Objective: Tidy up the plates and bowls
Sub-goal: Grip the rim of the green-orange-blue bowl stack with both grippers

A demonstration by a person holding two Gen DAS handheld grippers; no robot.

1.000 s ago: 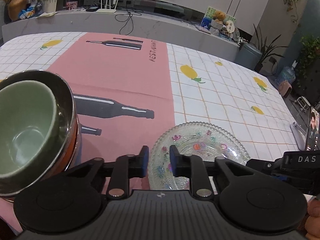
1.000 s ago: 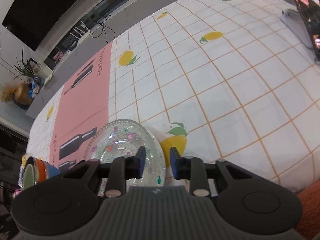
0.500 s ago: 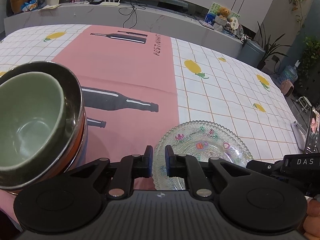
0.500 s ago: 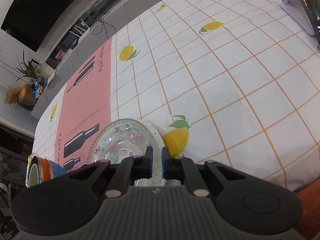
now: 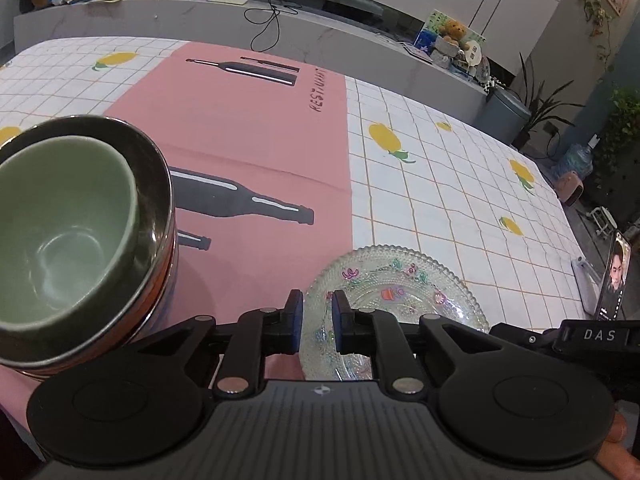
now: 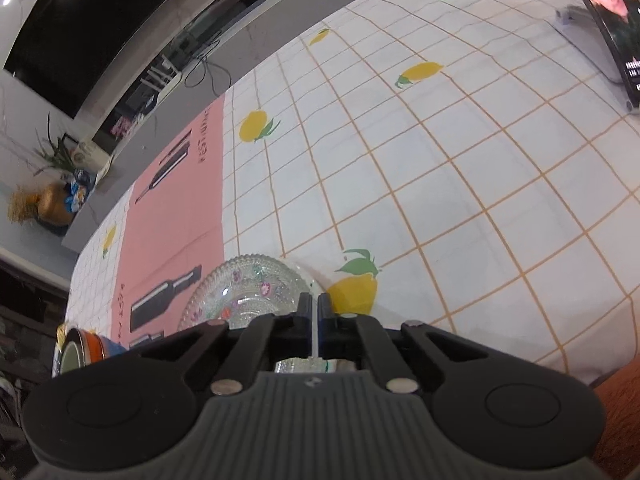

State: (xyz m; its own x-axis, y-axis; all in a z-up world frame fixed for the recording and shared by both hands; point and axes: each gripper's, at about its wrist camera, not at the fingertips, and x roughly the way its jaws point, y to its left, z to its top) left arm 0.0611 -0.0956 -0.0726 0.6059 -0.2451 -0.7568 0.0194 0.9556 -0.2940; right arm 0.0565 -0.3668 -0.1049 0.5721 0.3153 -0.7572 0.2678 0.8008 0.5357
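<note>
A clear glass plate (image 5: 400,292) with small flower prints lies on the tablecloth near the front edge. My left gripper (image 5: 316,322) hovers at its near left rim, jaws a narrow gap apart and empty. My right gripper (image 6: 314,312) is shut on the plate's (image 6: 248,292) right rim, which looks slightly lifted. A green bowl (image 5: 60,224) sits nested in a steel bowl (image 5: 154,184) on an orange and blue stack at the left, also in the right wrist view (image 6: 80,350).
The table has a white checked cloth with lemons (image 5: 448,184) and a pink panel with bottle prints (image 5: 256,132). A phone on a stand (image 5: 616,276) stands at the right edge. A grey counter (image 5: 280,32) runs behind the table.
My right gripper closed from a narrow gap onto the plate's rim. My left gripper narrowed, then opened a little, and stays beside the plate's left rim.
</note>
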